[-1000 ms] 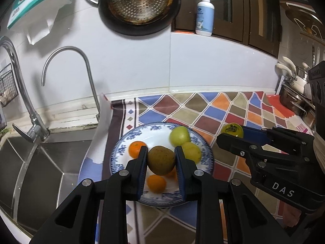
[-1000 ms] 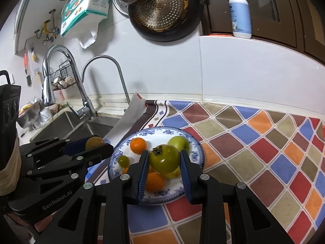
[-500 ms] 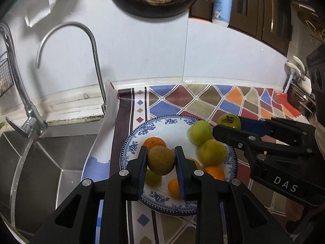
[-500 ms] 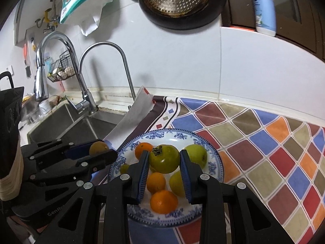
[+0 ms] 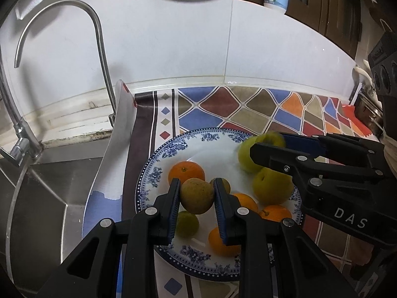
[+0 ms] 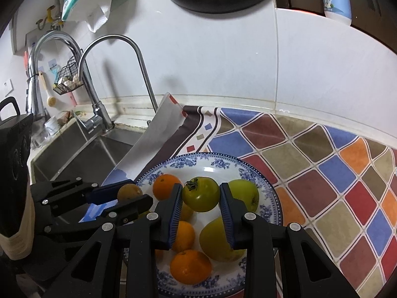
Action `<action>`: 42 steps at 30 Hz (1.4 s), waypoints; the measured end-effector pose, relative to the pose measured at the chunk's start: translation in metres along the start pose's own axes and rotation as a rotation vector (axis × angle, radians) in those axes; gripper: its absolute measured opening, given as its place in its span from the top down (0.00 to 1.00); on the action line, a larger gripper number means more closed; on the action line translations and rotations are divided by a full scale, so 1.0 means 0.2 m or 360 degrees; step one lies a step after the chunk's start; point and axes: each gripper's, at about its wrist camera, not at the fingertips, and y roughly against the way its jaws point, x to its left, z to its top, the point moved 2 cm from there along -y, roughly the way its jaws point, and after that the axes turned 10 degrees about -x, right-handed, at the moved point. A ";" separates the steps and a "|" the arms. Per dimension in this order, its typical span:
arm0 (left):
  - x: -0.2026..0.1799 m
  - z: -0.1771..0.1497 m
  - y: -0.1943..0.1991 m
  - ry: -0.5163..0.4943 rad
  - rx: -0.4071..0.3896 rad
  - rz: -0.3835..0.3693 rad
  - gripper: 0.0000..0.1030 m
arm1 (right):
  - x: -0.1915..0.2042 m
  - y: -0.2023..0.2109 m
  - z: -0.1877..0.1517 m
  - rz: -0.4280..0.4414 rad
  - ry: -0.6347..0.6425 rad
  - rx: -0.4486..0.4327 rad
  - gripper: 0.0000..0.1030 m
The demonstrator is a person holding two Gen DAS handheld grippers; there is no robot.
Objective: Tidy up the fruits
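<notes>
Clamping a brownish round kiwi-like fruit (image 5: 197,195) at lower centre of the left wrist view, left tongs (image 5: 196,198) narrow on it above the blue-and-white patterned china plate (image 5: 158,159). Pinching a green persimmon-like fruit with a dark calyx (image 6: 201,193) at centre of the right wrist view, right tongs (image 6: 200,198) narrow on it over the same plate. Lying below on the plate: orange mandarins (image 6: 190,265) and yellow-green round fruits (image 5: 271,186), all on the diamond-patterned multicoloured cloth (image 6: 322,173) covering the bench, beside the steel sink (image 6: 82,156) at left.
</notes>
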 end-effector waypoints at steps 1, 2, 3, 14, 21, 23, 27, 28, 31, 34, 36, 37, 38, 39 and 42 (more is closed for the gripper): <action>0.00 0.00 0.00 0.0000 0.0005 -0.0005 0.74 | 0.00 -0.01 0.00 0.0000 -0.0003 0.0000 0.70; 0.00 0.00 0.00 0.0000 0.0007 -0.0005 0.73 | 0.00 -0.01 0.00 -0.0001 -0.0008 -0.0003 0.70; 0.00 0.00 0.00 -0.0001 0.0005 -0.0001 0.73 | 0.00 -0.01 0.00 -0.0001 -0.0015 -0.0003 0.70; -0.02 0.02 0.18 -0.0038 -0.0111 0.0043 0.61 | -0.02 0.14 -0.03 -0.0120 -0.0058 -0.0035 0.69; -0.08 0.01 0.33 -0.0072 -0.0201 0.0083 0.44 | -0.01 0.34 -0.06 -0.0247 -0.0087 -0.0111 0.58; -0.10 0.01 0.38 -0.0086 -0.0236 0.0104 0.37 | -0.01 0.40 -0.08 -0.0283 -0.0092 -0.0135 0.50; -0.12 -0.01 0.48 -0.0100 -0.0299 0.0170 0.26 | -0.01 0.53 -0.11 -0.0372 -0.0100 -0.0182 0.41; -0.13 -0.01 0.50 -0.0098 -0.0310 0.0180 0.25 | -0.01 0.55 -0.12 -0.0385 -0.0102 -0.0187 0.37; -0.16 -0.03 0.58 -0.0089 -0.0346 0.0207 0.20 | -0.01 0.63 -0.15 -0.0440 -0.0107 -0.0203 0.31; -0.21 -0.05 0.65 -0.0086 -0.0373 0.0236 0.15 | -0.01 0.72 -0.17 -0.0460 -0.0098 -0.0220 0.29; -0.25 -0.07 0.70 -0.0084 -0.0387 0.0251 0.13 | -0.02 0.79 -0.19 -0.0468 -0.0095 -0.0230 0.27; -0.27 -0.08 0.72 -0.0085 -0.0392 0.0257 0.12 | -0.01 0.82 -0.20 -0.0468 -0.0095 -0.0234 0.26; -0.29 -0.09 0.75 -0.0085 -0.0405 0.0264 0.11 | -0.02 0.85 -0.21 -0.0468 -0.0097 -0.0240 0.26; -0.31 -0.10 0.78 -0.0087 -0.0417 0.0271 0.10 | -0.02 0.89 -0.22 -0.0468 -0.0099 -0.0245 0.26; -0.37 -0.13 0.86 -0.0096 -0.0444 0.0299 0.10 | -0.01 0.99 -0.25 -0.0471 -0.0098 -0.0273 0.21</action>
